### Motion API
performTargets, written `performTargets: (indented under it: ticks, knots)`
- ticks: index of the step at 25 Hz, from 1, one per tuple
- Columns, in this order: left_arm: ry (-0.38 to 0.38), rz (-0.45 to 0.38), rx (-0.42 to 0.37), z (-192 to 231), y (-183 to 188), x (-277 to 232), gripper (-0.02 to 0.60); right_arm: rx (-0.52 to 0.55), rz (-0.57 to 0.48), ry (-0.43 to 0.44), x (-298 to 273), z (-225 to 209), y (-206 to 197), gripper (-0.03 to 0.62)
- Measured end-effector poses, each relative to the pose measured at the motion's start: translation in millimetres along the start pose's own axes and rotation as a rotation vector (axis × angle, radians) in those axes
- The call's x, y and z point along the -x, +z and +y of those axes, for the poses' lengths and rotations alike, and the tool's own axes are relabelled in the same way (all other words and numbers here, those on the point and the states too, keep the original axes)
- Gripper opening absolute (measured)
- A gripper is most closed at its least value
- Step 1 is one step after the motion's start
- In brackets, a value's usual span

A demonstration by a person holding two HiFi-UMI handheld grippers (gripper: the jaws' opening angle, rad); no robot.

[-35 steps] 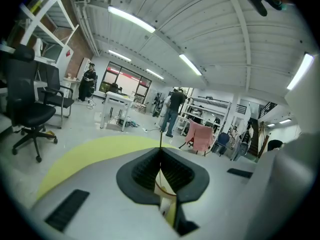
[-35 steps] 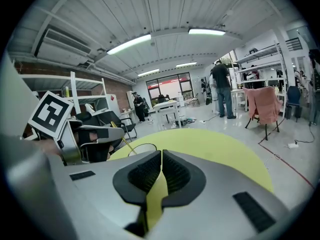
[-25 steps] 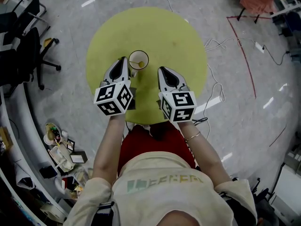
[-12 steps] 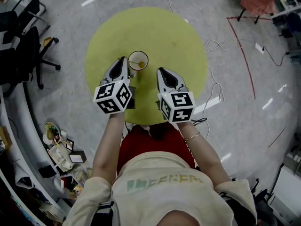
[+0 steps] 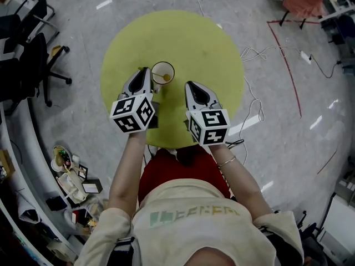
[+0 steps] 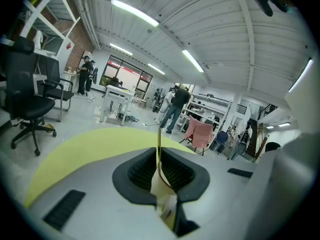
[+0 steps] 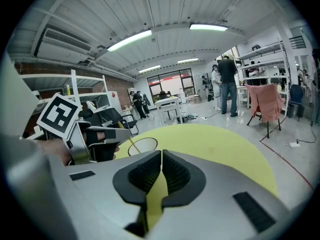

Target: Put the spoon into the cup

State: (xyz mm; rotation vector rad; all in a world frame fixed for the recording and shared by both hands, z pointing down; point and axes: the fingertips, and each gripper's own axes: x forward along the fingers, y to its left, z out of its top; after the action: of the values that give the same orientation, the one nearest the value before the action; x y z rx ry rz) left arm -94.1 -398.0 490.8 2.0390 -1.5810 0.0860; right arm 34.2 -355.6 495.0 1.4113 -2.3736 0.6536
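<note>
The spoon [image 7: 131,143] is a thin, shiny, gold-coloured stick of a thing. You see mostly its skinny handle. Your left gripper [image 6: 159,155] has its two dark ribbed jaws squeezed shut on that handle, with the handle standing right in the slit between them.

From the right gripper view, the spoon leans. Its top end pokes up a little past the left gripper's tips. Its long line slants down and away from those tips, into the round white paper cup [image 5: 163,62]. From the head view a small yellow-orange spot shows inside the cup, on the side away from the left gripper. I cannot tell for sure that this is the spoon's bowl.

The cup stands upright, just in front of the left gripper's tips and a bit to their right, right up against them. It sits on the round yellow-green table [image 5: 205,43]. From your right gripper [image 5: 190,83] the cup is ahead and off to the left, near but apart.

Your right gripper has its jaws pressed together with nothing between them. Only the yellow-green table shows through the thin slit.

Next to a second ago, almost nothing has changed. Both grippers sit in the same spots, and the cup is in the same place by the left gripper's tips.
</note>
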Motion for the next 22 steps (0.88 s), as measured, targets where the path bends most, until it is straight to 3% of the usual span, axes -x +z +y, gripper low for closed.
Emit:
performTargets:
  ticks: [22]
  knots:
    - [-0.015, 0.023, -0.006, -5, -15, 28, 0.077, -0.008, -0.006, -0.006, 17, 9, -10, 0.037]
